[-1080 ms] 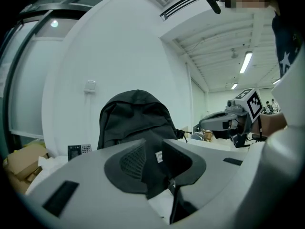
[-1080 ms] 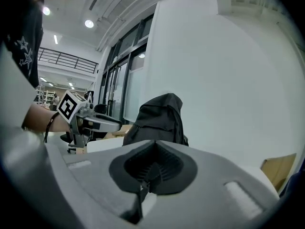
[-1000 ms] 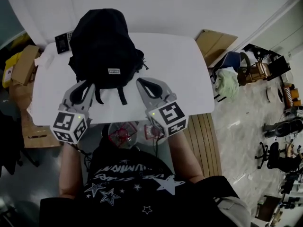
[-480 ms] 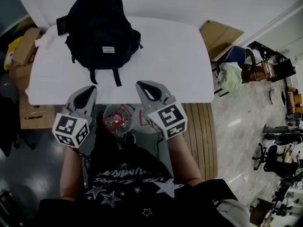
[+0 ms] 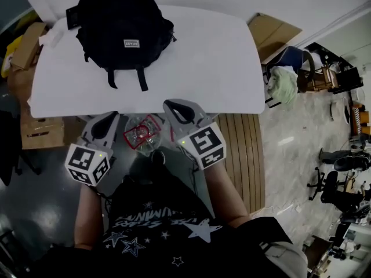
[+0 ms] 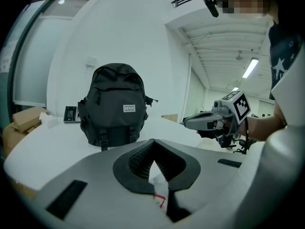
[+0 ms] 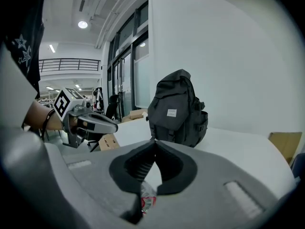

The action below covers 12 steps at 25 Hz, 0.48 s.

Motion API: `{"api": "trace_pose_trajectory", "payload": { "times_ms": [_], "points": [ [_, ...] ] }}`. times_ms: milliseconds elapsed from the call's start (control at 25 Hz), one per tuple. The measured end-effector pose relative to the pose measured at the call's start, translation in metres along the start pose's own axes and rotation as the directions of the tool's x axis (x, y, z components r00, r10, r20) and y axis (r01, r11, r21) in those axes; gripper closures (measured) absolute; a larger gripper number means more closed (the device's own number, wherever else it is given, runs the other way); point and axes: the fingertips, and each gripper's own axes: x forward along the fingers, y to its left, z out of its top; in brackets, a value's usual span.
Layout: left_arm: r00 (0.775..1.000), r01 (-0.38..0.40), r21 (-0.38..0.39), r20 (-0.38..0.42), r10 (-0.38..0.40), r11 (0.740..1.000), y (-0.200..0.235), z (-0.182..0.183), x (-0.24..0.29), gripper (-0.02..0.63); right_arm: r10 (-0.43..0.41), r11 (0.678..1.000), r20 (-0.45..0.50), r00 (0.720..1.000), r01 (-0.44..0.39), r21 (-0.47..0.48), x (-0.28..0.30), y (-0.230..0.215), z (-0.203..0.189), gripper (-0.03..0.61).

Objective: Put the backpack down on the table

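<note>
Backpack point(image 5: 123, 30) – black, stands upright on the white surface point(image 5: 203, 68), far-left part in head view. Its front w/ a small white label point(image 5: 131, 43) faces the person. Two straps point(image 5: 141, 79) trail from its base toward the near edge. Small black device point(image 5: 72, 16) sits just beside it, back-left. Neither gripper touches the backpack.

Left gripper point(image 5: 109, 116) & right gripper point(image 5: 170, 104) are both at the near edge of the surface, side by side, well apart from the backpack, tips pointing toward it. Left fingers point(image 6: 125, 174) are pressed together, nothing betw them. Right fingers point(image 7: 120, 174) likewise pressed together, empty. Each gripper view shows the backpack ahead & the other gripper off to one side.

Below, betw the two grippers in head view: clear plastic item w/ red label point(image 5: 141, 133); can't tell exactly what. Cardboard boxes point(image 5: 26, 68) stand left of the surface. Wooden slatted panel point(image 5: 243, 155) lies by its near right corner. Person's dark top w/ star print point(image 5: 162, 227) fills the bottom of the head view.
</note>
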Motion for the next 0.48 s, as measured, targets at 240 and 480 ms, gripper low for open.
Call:
{"api": "trace_pose_trajectory", "payload": {
  "times_ms": [240, 480],
  "points": [
    [0.999, 0.039, 0.008, 0.022, -0.039, 0.999, -0.008, -0.018, -0.03, 0.607, -0.019, 1.0, -0.021, 1.0, 0.02, 0.012, -0.006, 0.03, -0.008, 0.578],
    [0.998, 0.03, 0.01, 0.053, -0.03, 1.0, -0.014, -0.028, -0.101, 0.607, -0.006, 1.0, 0.032, 0.999, 0.006, -0.01, -0.014, 0.104, 0.016, 0.578]
  ]
}}
